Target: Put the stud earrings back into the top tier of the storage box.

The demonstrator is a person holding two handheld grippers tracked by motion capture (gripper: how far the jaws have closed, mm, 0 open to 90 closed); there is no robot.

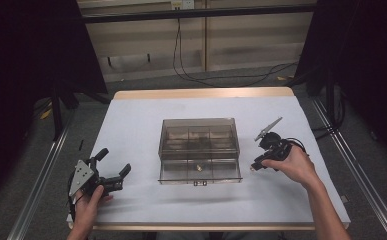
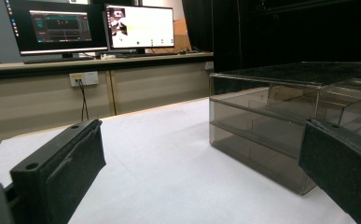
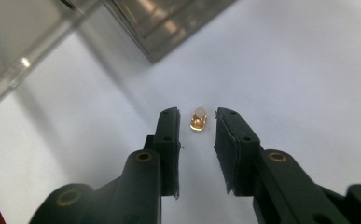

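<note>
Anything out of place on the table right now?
One small amber piece lies loose on the white table, outside the drawer organizer box, off its right front corner. The right gripper straddles it, pads not touching. The lower drawer is pulled out.

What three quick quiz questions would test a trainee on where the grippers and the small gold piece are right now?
1. True or false: the right gripper has its pads pressed on the small gold piece.
2. Which gripper is nearer the drawer box's pulled-out drawer: left or right?
3. What lies inside that drawer?

Key
1. False: the piece sits between the jaws, gaps on both sides.
2. Right; the left gripper stands farther off.
3. Another small gold piece.
</note>
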